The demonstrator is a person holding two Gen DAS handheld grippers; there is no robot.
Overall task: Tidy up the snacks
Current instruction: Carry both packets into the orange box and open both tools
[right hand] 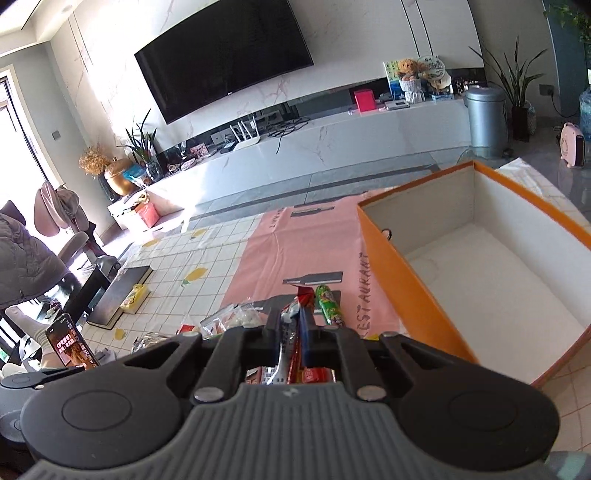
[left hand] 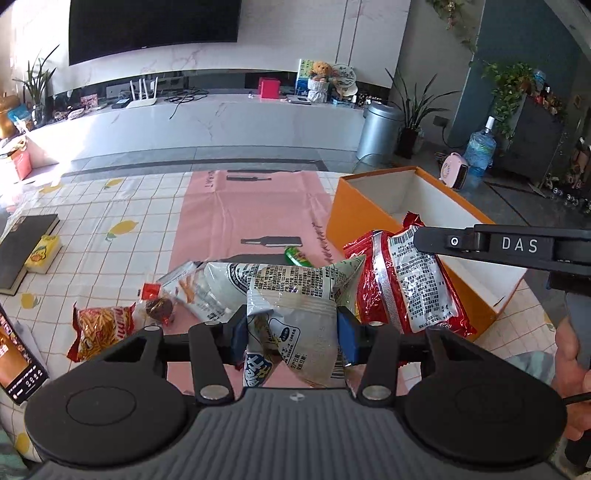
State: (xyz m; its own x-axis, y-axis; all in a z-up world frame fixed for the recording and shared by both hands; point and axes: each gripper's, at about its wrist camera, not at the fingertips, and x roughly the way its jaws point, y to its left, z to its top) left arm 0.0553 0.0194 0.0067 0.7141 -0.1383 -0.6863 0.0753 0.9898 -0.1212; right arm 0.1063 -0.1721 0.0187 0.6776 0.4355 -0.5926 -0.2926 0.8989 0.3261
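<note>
Nearest the left wrist camera, left gripper (left hand: 293, 334) clamped by its blue pads on the crumpled middle of a white-and-grey snack bag (left hand: 295, 295), held clear of the table. Just right of that, a red snack packet (left hand: 406, 280) with a white label panel, hanging in front of the orange box's near wall, its top edge under the black finger marked "DAS". From the right wrist camera, right gripper (right hand: 293, 325) pressed nearly together, pinching the thin sealed edge of that red packet (right hand: 291, 314), most of the packet hidden beneath the jaws.

Left on the table below and beyond: an orange-red bag of stick snacks (left hand: 99, 326) at the left, a small dark-red sweet in clear wrap (left hand: 159, 308) just beside it, a clear packet of pretzel sticks (left hand: 184, 282) behind, and a green wrapped snack (left hand: 297, 256) lying on the pink mat (left hand: 255, 210). Same green snack (right hand: 328, 304) seen just beyond the right fingertips.

Farther right, orange box (right hand: 384, 258), open-topped, white inside, floor bare. At the left table edge, a phone (left hand: 18, 358) with lit screen, then a dark book (left hand: 26, 247) with a yellow packet (left hand: 42, 254) resting against it. Farthest, a white media console (left hand: 221, 118) under a wall-mounted television (left hand: 155, 26).
</note>
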